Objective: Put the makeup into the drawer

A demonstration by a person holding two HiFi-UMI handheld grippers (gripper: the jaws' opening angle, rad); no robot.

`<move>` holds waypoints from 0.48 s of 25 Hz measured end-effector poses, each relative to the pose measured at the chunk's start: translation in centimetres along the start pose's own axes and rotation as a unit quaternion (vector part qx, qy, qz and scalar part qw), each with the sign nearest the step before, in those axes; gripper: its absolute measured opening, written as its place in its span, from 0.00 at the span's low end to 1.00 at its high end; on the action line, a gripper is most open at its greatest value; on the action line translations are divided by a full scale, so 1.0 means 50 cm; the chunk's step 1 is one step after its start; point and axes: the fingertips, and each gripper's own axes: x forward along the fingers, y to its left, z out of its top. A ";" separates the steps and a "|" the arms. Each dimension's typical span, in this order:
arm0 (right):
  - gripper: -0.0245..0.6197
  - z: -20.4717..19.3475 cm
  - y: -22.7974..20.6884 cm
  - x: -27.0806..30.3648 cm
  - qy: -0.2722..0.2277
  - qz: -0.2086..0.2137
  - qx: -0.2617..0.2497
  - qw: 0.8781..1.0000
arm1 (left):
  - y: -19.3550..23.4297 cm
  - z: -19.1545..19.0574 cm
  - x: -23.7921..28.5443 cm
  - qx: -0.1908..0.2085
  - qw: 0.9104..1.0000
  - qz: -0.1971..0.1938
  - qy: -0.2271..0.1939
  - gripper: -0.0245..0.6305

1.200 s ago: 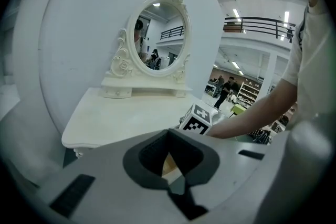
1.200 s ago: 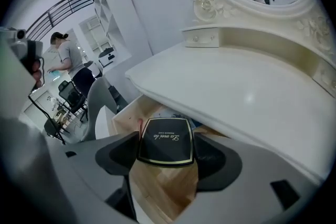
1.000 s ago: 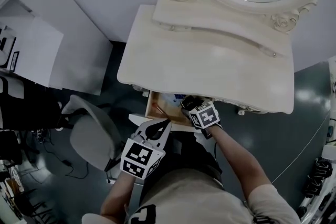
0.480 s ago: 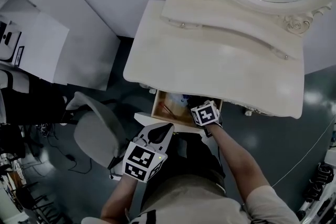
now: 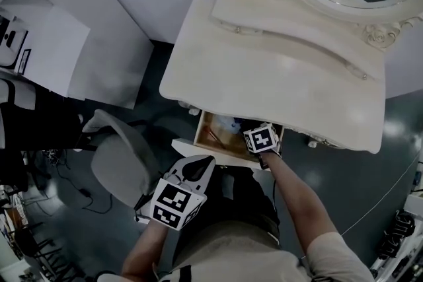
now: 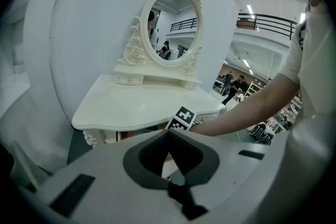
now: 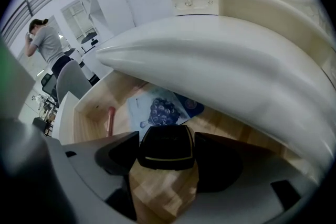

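- Right gripper (image 7: 168, 159): jaws clamped on the black makeup compact (image 7: 165, 143).
- Compact sits inside the open drawer (image 7: 86, 107) under the dressing table (image 5: 277, 82); whether it touches the drawer floor is unclear.
- A printed packet (image 7: 160, 110) and a pink stick (image 7: 110, 119) lie beyond the compact.
- Left gripper (image 6: 169, 136): jaws together, empty, before the drawer front.

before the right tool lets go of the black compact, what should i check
1. Drawer open: ok; the drawer is pulled out below the tabletop.
2. Grip: ok; the right tool is shut on the black compact.
3. Compact over the drawer: ok; bare wood shows below it.
4. Compact resting on the drawer's bottom: cannot tell.
5. Landing spot free: ok; the packet and the pink tube lie further back.
6. Other side clear: ok; the left tool is shut, empty, outside the drawer.
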 end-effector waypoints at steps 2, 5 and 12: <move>0.55 -0.003 -0.001 0.000 0.005 -0.005 0.003 1.000 | 0.006 -0.002 -0.009 -0.001 1.000 0.001 -0.001 0.12; 0.55 -0.006 -0.001 -0.003 0.008 -0.006 0.006 1.000 | 0.011 -0.004 -0.018 -0.001 1.000 0.001 -0.004 0.12; 0.55 0.015 0.026 -0.049 -0.018 0.003 0.008 1.000 | 0.010 0.004 -0.031 0.008 1.000 -0.008 -0.019 0.12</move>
